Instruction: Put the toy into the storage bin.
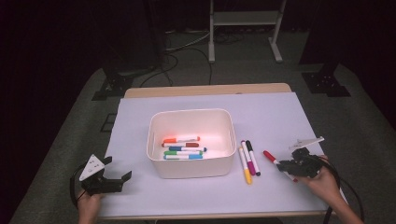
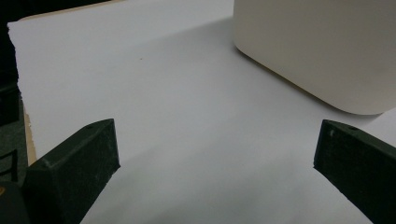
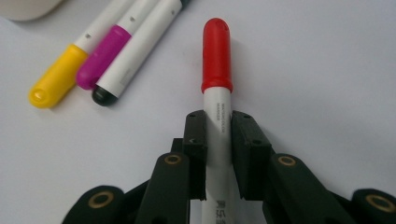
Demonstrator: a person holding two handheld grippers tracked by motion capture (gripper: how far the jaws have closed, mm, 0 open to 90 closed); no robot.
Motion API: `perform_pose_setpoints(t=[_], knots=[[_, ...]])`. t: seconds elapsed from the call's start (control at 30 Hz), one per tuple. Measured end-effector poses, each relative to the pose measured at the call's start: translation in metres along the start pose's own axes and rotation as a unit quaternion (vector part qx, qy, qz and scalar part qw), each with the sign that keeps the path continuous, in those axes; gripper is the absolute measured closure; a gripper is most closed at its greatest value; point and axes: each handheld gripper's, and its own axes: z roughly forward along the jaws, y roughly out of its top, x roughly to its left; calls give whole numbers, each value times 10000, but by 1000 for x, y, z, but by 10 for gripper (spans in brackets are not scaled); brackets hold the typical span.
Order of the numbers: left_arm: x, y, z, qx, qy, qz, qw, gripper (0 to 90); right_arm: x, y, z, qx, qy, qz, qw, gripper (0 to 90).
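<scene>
A white marker with a red cap (image 3: 216, 70) lies on the white table sheet, and my right gripper (image 3: 218, 122) is shut on its barrel, one pad on each side. In the high view the red-capped marker (image 1: 270, 157) sticks out up-left of the right gripper (image 1: 285, 164) near the front right of the table. Three markers with yellow (image 1: 244, 166), magenta (image 1: 249, 158) and black (image 1: 253, 157) caps lie side by side just right of the cream bin (image 1: 190, 169). Several markers (image 1: 183, 147) lie inside the bin. My left gripper (image 1: 117, 171) rests at the front left, jaws wide open over bare sheet (image 2: 215, 186).
The cream bin's corner (image 2: 317, 51) stands ahead and to the right of the left gripper. The white sheet (image 1: 275, 116) covers the wooden table. Beyond the table are dark stands and cables on a grey floor (image 1: 187, 60).
</scene>
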Motion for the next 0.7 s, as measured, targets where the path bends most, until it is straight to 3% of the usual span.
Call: perform_pose_setpoints(t=[0.37, 0.7], knots=[[0, 0, 0, -4, -3, 15, 10000, 0, 8, 35, -39, -429, 423, -120, 9981, 759], [0, 0, -1, -18, 0, 19, 10000, 0, 31, 71, -77, -590, 591, -521, 9951, 759]])
